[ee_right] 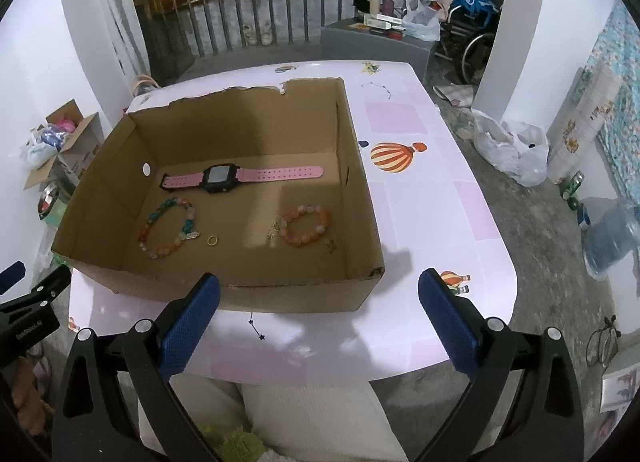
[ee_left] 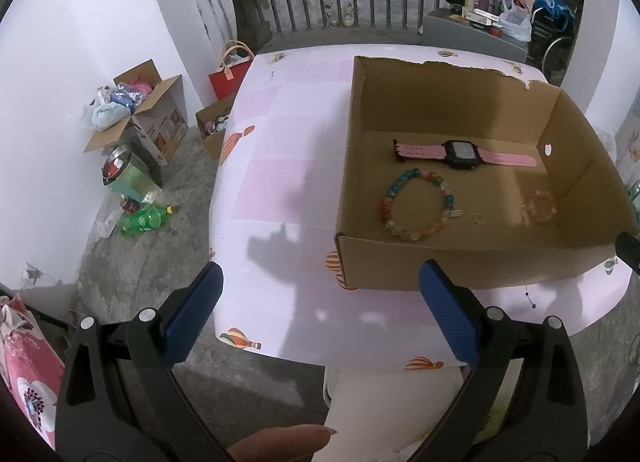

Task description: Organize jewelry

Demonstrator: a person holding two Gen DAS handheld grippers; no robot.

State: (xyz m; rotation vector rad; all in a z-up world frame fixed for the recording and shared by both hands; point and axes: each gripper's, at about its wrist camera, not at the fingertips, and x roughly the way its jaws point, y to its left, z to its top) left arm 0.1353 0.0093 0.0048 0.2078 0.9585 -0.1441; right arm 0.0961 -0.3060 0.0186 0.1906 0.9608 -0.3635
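Now, both grippers hang over the near edge of the pink-and-white checked table (ee_right: 432, 197) printed with hot-air balloons, and the open brown cardboard box (ee_right: 360, 286) with its torn back rim sits on it. The left gripper (ee_left: 320, 294), blue pads spread wide, holds nothing; the right gripper (ee_right: 319, 294) is just as wide apart and empty, its left pad over the box's front wall.

Only the right wrist view gives the table's right half: a thin beaded chain (ee_right: 378, 86) lying out at one o'clock beyond the box, and a small dark star chain (ee_right: 256, 328) on the cloth just in front of the box at six o'clock. It also shows a tiny dark charm (ee_right: 330, 246) on the box floor beside the pink bracelet. The left wrist view alone offers the table's bare left side with a gripper shadow on it, floor clutter at nine o'clock, and a fingertip (ee_left: 288, 444) at the bottom edge.

Inside the box, all lying flat and apart: a pink-strapped watch with a black square case (ee_right: 218, 178) stretched straight along the back; a multicoloured beaded bracelet (ee_right: 170, 227) in blues, greens and oranges at the front left; a small gold ring (ee_right: 213, 240) just right of it; and a pink-orange beaded bracelet (ee_right: 306, 226) further right, with a small silvery clasp piece at its left side.
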